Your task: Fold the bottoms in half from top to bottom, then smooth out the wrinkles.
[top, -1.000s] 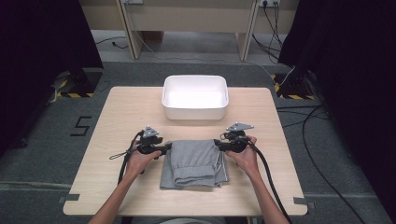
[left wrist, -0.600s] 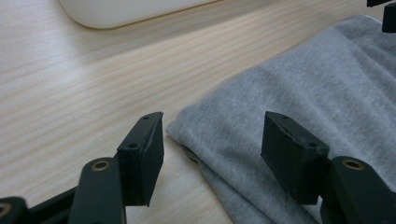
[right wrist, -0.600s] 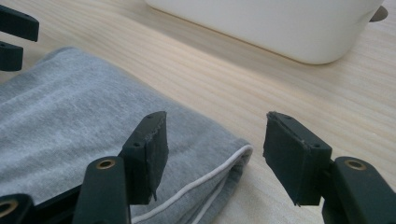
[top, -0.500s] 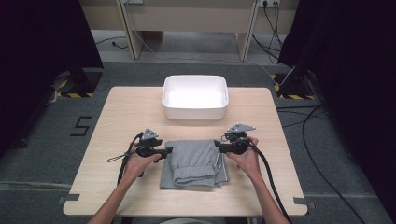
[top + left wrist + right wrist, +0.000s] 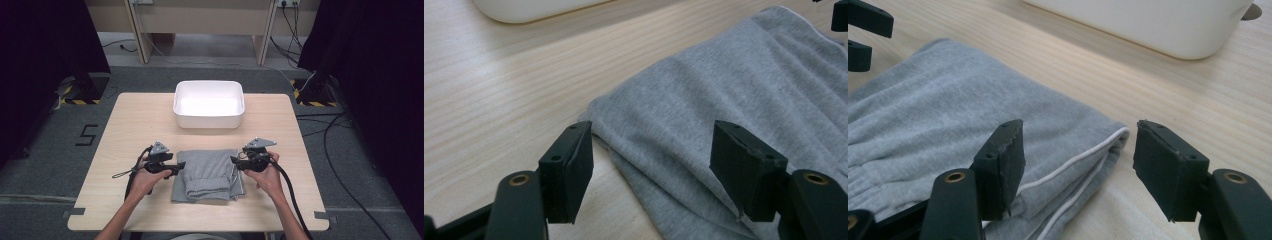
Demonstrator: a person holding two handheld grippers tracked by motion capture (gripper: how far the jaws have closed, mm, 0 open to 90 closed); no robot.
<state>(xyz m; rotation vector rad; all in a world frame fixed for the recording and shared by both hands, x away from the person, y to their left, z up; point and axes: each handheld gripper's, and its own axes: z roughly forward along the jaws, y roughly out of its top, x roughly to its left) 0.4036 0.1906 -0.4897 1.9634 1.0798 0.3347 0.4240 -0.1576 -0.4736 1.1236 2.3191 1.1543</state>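
Left tool [image 5: 176, 167] and right tool [image 5: 236, 161] both open, jaws just opening, flanking folded grey fabric garment [image 5: 207, 175] lower centre.

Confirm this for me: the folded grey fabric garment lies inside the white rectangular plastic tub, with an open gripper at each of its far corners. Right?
Not quite. The folded grey fabric garment lies on the light wooden table, in front of the white rectangular plastic tub, not in it; the high view shows this. The left gripper and right gripper do stand open at its far corners.
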